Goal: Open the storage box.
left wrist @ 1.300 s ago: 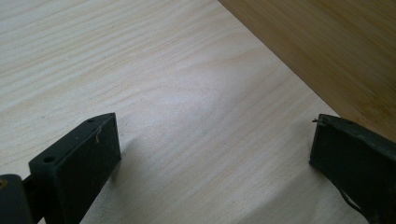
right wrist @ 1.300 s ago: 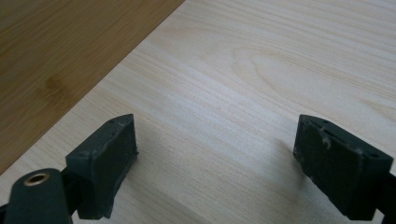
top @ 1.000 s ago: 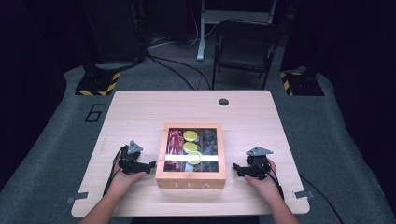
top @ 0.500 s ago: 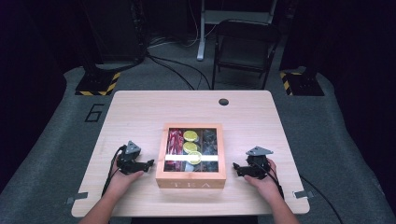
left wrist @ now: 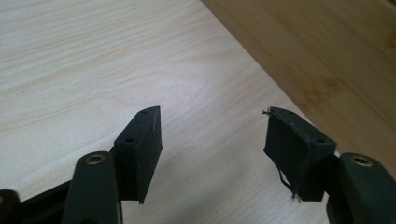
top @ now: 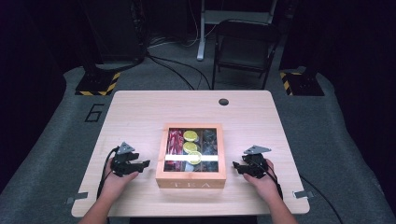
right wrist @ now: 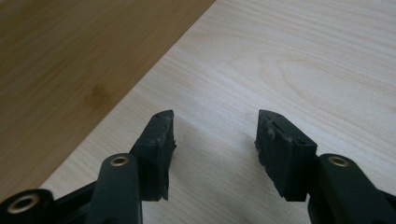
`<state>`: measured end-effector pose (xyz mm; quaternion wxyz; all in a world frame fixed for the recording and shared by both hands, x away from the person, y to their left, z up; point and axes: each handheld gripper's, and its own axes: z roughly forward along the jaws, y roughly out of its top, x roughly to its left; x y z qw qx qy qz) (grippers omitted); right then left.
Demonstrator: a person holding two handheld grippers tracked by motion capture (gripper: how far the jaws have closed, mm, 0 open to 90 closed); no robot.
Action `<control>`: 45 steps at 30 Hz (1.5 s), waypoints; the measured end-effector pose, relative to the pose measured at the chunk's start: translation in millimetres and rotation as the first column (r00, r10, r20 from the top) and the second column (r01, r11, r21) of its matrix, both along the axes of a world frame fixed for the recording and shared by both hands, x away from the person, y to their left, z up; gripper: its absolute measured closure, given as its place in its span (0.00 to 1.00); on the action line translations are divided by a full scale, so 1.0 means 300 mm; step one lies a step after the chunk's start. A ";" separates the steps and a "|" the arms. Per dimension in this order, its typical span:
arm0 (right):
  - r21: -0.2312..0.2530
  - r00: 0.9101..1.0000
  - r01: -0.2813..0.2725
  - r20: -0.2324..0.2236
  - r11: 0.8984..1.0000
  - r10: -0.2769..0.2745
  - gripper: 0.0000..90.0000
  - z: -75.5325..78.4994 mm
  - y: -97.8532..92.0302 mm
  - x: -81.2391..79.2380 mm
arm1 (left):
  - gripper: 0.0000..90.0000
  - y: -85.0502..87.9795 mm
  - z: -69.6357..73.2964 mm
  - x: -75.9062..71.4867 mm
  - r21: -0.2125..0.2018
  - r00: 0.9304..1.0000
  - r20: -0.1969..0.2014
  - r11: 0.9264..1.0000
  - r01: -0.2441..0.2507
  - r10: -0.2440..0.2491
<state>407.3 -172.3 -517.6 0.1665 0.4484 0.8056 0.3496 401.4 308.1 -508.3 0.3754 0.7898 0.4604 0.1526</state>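
Tea box (top: pixel 191 175) at centre of high view, between my claws. Left gripper (top: pixel 142 163) and right gripper (top: pixel 237 166) half-wide, empty, jaws just been closing. Risk: narrowed jaws bump box walls, shove box askew.

Table (top: pixel 140 112) brightly lit; surroundings dark; high view soft (slightly blurred); a glare streak crosses the box lid (top: pixel 191 157).

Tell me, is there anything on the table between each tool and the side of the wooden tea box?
Nothing visible. The left tool and the right tool each face a side of the tea box across bare table. Both tools' jaws have just been closing, with nothing between them.
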 end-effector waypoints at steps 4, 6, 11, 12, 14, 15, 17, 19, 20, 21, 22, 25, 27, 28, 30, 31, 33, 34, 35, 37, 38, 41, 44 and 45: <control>0.017 1.000 0.007 0.005 1.000 -0.007 0.52 0.011 -0.005 -0.001 | 0.43 0.008 0.008 -0.004 -0.018 1.000 -0.019 1.000 -0.018 0.018; 0.024 1.000 0.008 -0.008 1.000 -0.008 0.54 0.040 -0.008 -0.005 | 0.44 0.013 0.019 -0.011 -0.048 0.999 -0.024 0.998 -0.034 0.033; 0.051 1.000 -0.012 0.010 0.999 0.012 0.50 0.092 -0.011 -0.020 | 0.44 0.012 0.040 -0.013 -0.095 0.999 -0.015 0.995 -0.043 0.042; 0.047 1.000 -0.016 0.001 0.999 0.016 0.48 0.100 -0.010 -0.022 | 0.44 0.011 0.050 -0.011 -0.090 0.999 -0.021 0.995 -0.041 0.039; 0.026 1.000 -0.024 -0.008 0.999 0.025 0.45 0.106 -0.008 -0.022 | 0.44 0.004 0.070 -0.012 -0.094 0.999 -0.014 0.995 -0.042 0.041; 0.017 0.999 -0.025 -0.025 1.000 0.025 0.41 0.109 -0.009 -0.018 | 0.44 -0.005 0.091 -0.015 -0.097 0.999 0.001 0.995 -0.033 0.033; 0.028 0.998 -0.040 -0.038 0.999 0.041 0.35 0.122 -0.012 -0.017 | 0.45 -0.007 0.103 -0.017 -0.093 1.000 -0.003 0.995 -0.030 0.030; 0.047 0.998 -0.055 -0.036 0.997 0.056 0.32 0.138 -0.010 -0.025 | 0.47 -0.015 0.133 -0.023 -0.097 1.000 -0.017 0.995 -0.016 0.015; 0.047 0.998 -0.055 -0.036 0.997 0.056 0.32 0.138 -0.010 -0.025 | 0.47 -0.015 0.133 -0.023 -0.097 1.000 -0.017 0.995 -0.016 0.015; 0.050 0.996 -0.078 -0.027 0.996 0.080 0.30 0.164 -0.001 -0.044 | 0.48 -0.020 0.150 -0.028 -0.092 1.000 -0.010 0.996 -0.004 0.003; 0.046 0.996 -0.087 -0.022 0.995 0.088 0.31 0.174 0.002 -0.051 | 0.48 -0.025 0.161 -0.033 -0.094 1.000 0.000 0.996 0.000 0.000; 0.045 0.995 -0.098 0.013 0.994 0.097 0.39 0.217 0.010 -0.076 | 0.48 -0.040 0.190 -0.045 -0.088 1.000 0.011 0.996 0.012 -0.011; 0.076 0.996 -0.086 0.032 0.993 0.083 0.44 0.240 0.014 -0.089 | 0.47 -0.049 0.211 -0.052 -0.094 0.999 0.019 0.995 0.027 -0.026; 0.076 0.996 -0.086 0.032 0.993 0.083 0.44 0.240 0.014 -0.089 | 0.46 -0.049 0.211 -0.052 -0.094 0.999 0.019 0.995 0.027 -0.026; 0.131 0.996 -0.086 0.039 0.988 0.082 0.53 0.256 0.013 -0.100 | 0.44 -0.058 0.230 -0.060 -0.109 0.999 0.026 0.994 0.033 -0.031; 0.133 0.995 -0.094 0.047 0.987 0.089 0.56 0.259 0.015 -0.106 | 0.43 -0.061 0.240 -0.063 -0.114 0.999 0.020 0.992 0.046 -0.044; 0.110 0.993 -0.102 0.066 0.989 0.096 0.57 0.263 0.020 -0.121 | 0.43 -0.073 0.256 -0.073 -0.106 0.998 0.029 0.992 0.066 -0.063; 0.110 0.993 -0.102 0.066 0.989 0.096 0.57 0.263 0.020 -0.121 | 0.42 -0.073 0.256 -0.073 -0.106 0.998 0.029 0.992 0.066 -0.063; 0.101 0.992 -0.108 0.073 0.989 0.101 0.57 0.266 0.023 -0.129 | 0.42 -0.080 0.261 -0.079 -0.097 0.997 0.038 0.993 0.067 -0.064; 0.099 0.990 -0.118 0.094 0.988 0.108 0.57 0.275 0.025 -0.149 | 0.42 -0.089 0.266 -0.087 -0.096 0.996 0.054 0.992 0.079 -0.074; 0.099 0.990 -0.118 0.094 0.988 0.108 0.57 0.275 0.025 -0.149 | 0.42 -0.094 0.267 -0.091 -0.102 0.995 0.054 0.991 0.086 -0.081; 0.123 0.990 -0.116 0.094 0.986 0.105 0.57 0.285 0.023 -0.159 | 0.42 -0.106 0.269 -0.101 -0.109 0.993 0.068 0.988 0.108 -0.101; 0.151 0.991 -0.119 0.081 0.981 0.108 0.52 0.289 0.018 -0.174 | 0.37 -0.121 0.267 -0.110 -0.149 0.991 0.071 0.981 0.127 -0.117; 0.160 0.991 -0.119 0.076 0.980 0.108 0.51 0.287 0.017 -0.182 | 0.37 -0.127 0.267 -0.114 -0.154 0.991 0.069 0.980 0.126 -0.116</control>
